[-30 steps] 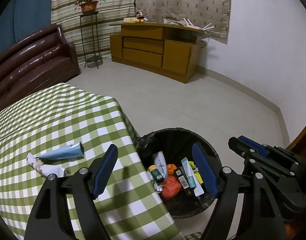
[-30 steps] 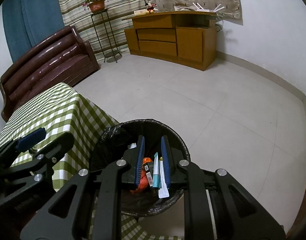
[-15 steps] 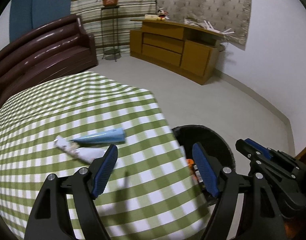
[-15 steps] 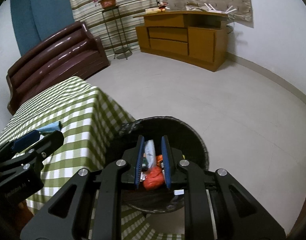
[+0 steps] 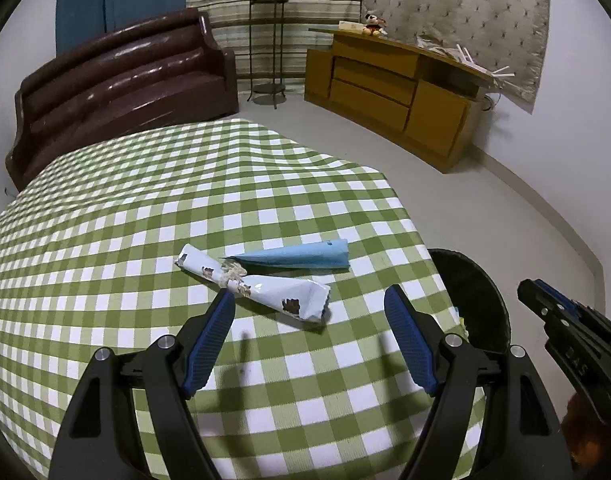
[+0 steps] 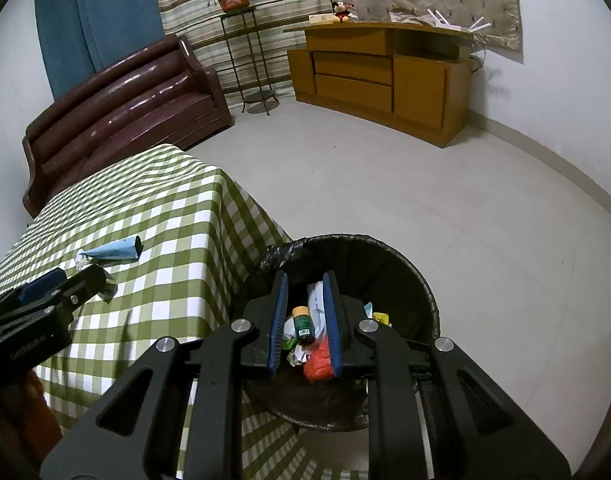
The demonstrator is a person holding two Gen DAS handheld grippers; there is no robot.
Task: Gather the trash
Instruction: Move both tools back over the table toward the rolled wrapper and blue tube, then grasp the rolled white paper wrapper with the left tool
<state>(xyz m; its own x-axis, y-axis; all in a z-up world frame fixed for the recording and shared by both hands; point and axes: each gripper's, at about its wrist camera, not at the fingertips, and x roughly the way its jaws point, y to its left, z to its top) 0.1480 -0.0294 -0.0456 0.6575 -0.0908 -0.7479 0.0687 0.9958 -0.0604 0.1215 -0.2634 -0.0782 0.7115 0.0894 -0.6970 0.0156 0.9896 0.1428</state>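
Here a twisted white wrapper is lying on the checked worktop, touching a blue paper cone just behind it. The left gripper is hovering released over them, nothing blocking. The right gripper, clenched and empty, is hanging over the black bin, hiding part of the rubbish inside.
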